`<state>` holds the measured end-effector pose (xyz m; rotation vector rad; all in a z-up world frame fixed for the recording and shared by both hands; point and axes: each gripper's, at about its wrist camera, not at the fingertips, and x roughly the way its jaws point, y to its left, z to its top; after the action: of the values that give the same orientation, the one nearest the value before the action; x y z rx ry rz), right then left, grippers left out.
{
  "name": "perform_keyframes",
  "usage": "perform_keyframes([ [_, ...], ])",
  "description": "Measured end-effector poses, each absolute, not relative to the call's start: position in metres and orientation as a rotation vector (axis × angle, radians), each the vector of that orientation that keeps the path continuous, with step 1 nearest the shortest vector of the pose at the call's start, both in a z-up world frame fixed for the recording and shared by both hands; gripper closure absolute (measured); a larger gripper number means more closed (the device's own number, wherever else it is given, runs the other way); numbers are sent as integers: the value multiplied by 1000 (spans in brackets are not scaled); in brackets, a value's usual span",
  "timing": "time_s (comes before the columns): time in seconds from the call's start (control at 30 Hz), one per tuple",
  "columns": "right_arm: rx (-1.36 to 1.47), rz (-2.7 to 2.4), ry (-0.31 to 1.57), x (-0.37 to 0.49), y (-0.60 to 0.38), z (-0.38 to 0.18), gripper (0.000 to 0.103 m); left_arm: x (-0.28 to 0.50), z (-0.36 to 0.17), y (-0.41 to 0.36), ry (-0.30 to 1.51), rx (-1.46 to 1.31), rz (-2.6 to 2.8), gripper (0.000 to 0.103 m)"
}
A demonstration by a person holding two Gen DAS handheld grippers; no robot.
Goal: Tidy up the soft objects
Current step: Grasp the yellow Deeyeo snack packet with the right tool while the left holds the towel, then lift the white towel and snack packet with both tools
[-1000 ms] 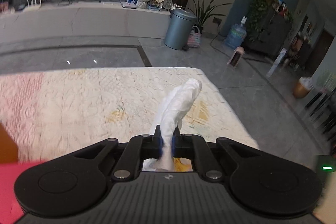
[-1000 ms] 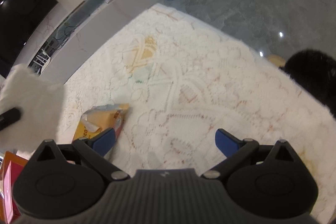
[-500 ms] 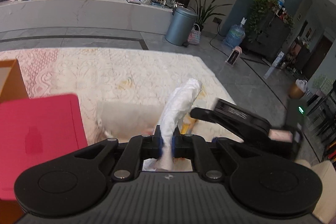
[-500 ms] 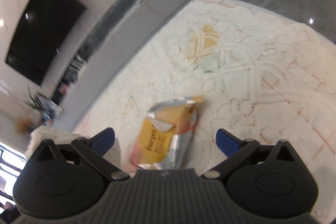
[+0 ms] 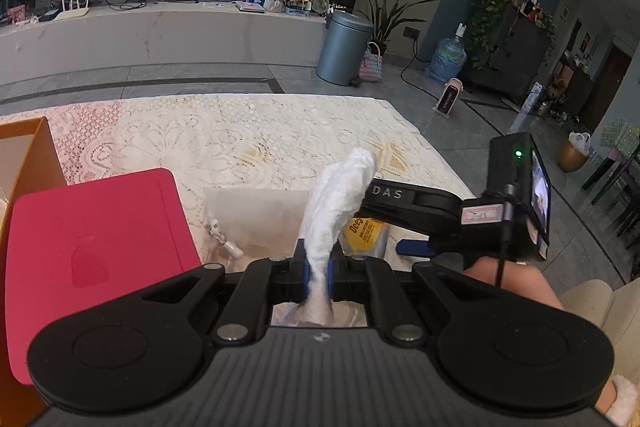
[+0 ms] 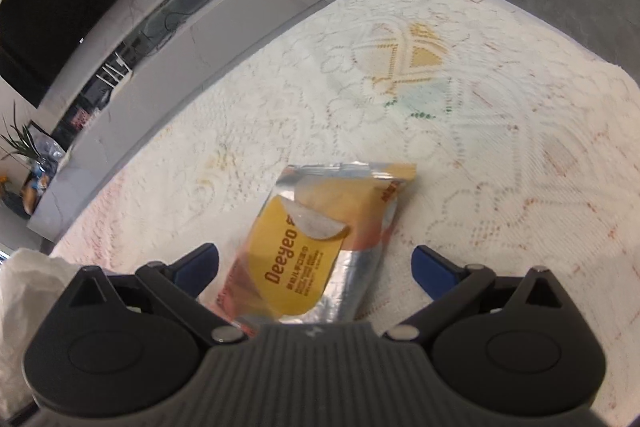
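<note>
Left wrist view: the left tool (image 5: 318,277) has its blue pads pressed together on a crumpled white cloth (image 5: 340,195), which rises from the pinch and leans away to the right, its rounded tip above the lace-covered desk (image 5: 240,135). Just beyond the pads, a pale translucent pouch (image 5: 260,219) lies flat on the lace, with a small white clip (image 5: 224,239) at its near left corner. To the left of the tool sits a red lid (image 5: 92,247) resting on an orange box (image 5: 28,155). To the right, the right tool (image 5: 416,223) reaches in from the side, its black finger marked with letters passing just behind the cloth, and a yellow snack bag (image 5: 366,233) shows below that finger. A bare arm (image 5: 508,279) carries that tool. Farther off, past the desk edge, stand a grey bin (image 5: 344,47), a water jug (image 5: 446,61) and potted plants on a grey tiled floor. In the right wrist view, the right tool (image 6: 316,263) has its two blue pads spread wide, and the yellow and silver snack bag (image 6: 320,247) lies flat on the lace between them, touching neither pad. The bag's near end runs under the tool body. At the far left edge, beside the left pad, a bit of the white cloth (image 6: 28,291) is in view.
</note>
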<state>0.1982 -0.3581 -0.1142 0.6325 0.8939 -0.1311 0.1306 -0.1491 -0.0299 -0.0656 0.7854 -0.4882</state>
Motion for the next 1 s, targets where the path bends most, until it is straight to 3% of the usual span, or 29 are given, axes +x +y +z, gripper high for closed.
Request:
perform_keyframes([
  [0.23,609,-211,883,206,-350,-114,2,127,-33,-142,792,-82,-526,94],
  [0.47,378,-243,870,207,-322,-118,3,120,-34,-138,755,-75,-551,94],
  [0.57,255,-213,896,203,-317,-118,16,118,-36,-131,750,-110,-560,94],
  [0.63,202,-212,899,197,-319,-117,33,115,-34,-126,740,-126,-570,94],
  [1.0,124,-163,1011,137,-333,-111,35,117,-25,-105,714,-159,-564,94],
])
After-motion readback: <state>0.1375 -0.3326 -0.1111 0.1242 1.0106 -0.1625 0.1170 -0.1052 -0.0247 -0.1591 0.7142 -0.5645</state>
